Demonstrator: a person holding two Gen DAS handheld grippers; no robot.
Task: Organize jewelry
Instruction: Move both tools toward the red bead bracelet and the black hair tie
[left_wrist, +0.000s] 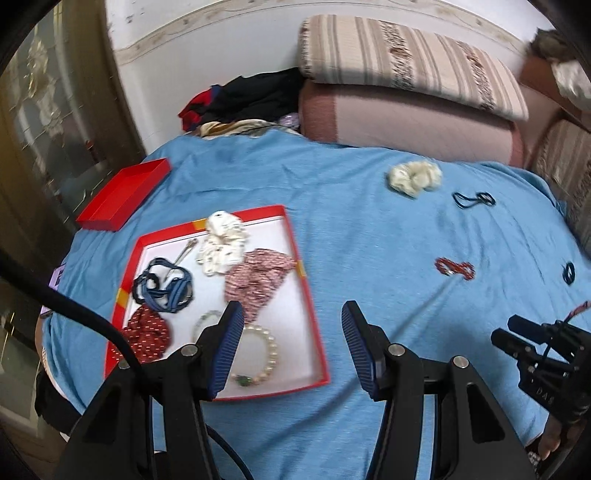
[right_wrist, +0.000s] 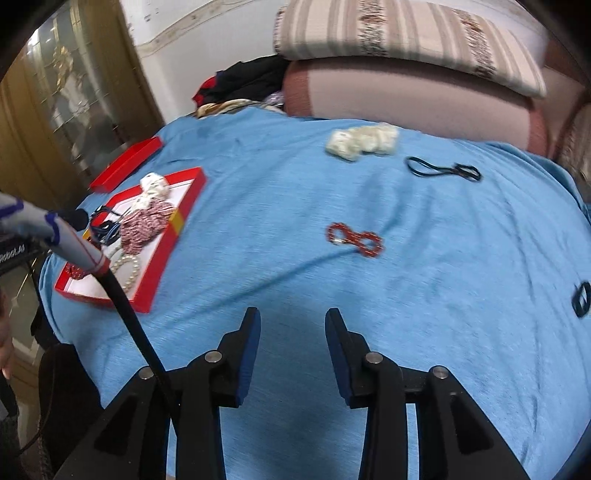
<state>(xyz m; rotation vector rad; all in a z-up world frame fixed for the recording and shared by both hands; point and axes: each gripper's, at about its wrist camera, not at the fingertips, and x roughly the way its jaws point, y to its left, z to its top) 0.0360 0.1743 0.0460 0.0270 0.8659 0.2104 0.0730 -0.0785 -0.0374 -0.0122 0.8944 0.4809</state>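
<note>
My next candidate is the red beaded bracelet (right_wrist: 355, 239), lying twisted into a figure eight on the blue bedspread (right_wrist: 443, 314), at about twelve o'clock from my right gripper (right_wrist: 293, 354) and well apart from it. I judge it light and limp, a string of small hard beads that will sag and swing once lifted; the beads look glossy, so they may slip on the pads. The crossing in the middle, where the two loops meet, seems the best place to pinch, since both strands bunch there. A small metallic ring or clasp shows on its left loop.

Both sets of jaws stand partly open with nothing between them; the left gripper (left_wrist: 291, 350) hangs over the near right edge of the red tray (left_wrist: 314, 332), at my ten o'clock in the right view. That tray already holds scrunchies, blue hair ties and a pearl bracelet (left_wrist: 264, 354).

Still loose on the bed: a cream scrunchie (right_wrist: 364, 142) at one o'clock, black hair ties (right_wrist: 443, 170) beyond it, and another dark tie (right_wrist: 581, 293) at three o'clock.
</note>
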